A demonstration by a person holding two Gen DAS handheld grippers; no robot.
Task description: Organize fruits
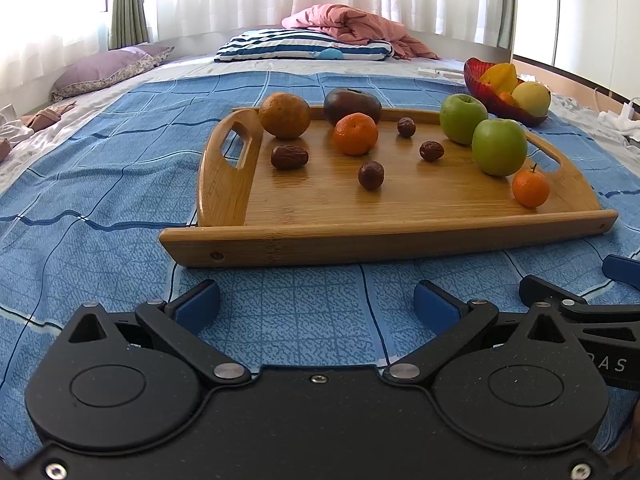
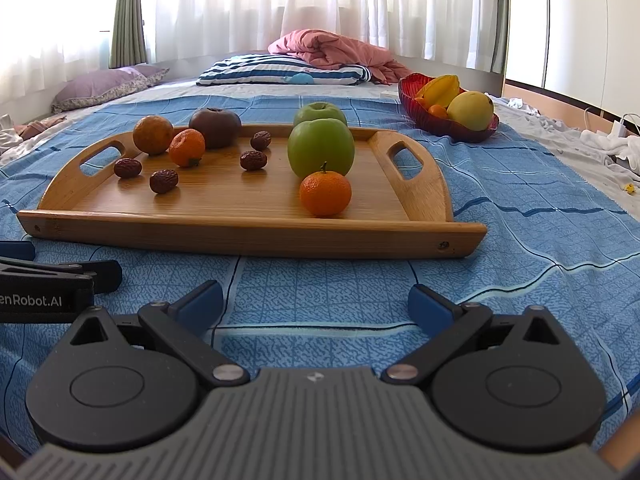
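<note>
A bamboo tray (image 1: 384, 236) (image 2: 248, 232) lies on a blue checked bedspread. On it are two green apples (image 1: 499, 146) (image 2: 321, 153), a small tangerine (image 1: 530, 188) (image 2: 325, 193), another tangerine (image 1: 355, 134) (image 2: 186, 147), a dull orange (image 1: 284, 115) (image 2: 153, 134), a dark persimmon (image 1: 352, 105) (image 2: 215, 127) and several red dates (image 1: 371, 175) (image 2: 163, 181). A red glass bowl (image 1: 486, 90) (image 2: 424, 118) with yellow fruit stands behind the tray to the right. My left gripper (image 1: 316, 304) and right gripper (image 2: 316, 304) are both open and empty, low over the bedspread in front of the tray.
The bedspread (image 1: 100, 200) covers a bed. A striped pillow (image 1: 300, 46), a pink quilt (image 1: 352, 26) and a purple pillow (image 1: 108, 68) lie at the far end. White clothes and cables (image 2: 608, 144) lie at the right edge. Curtains hang behind.
</note>
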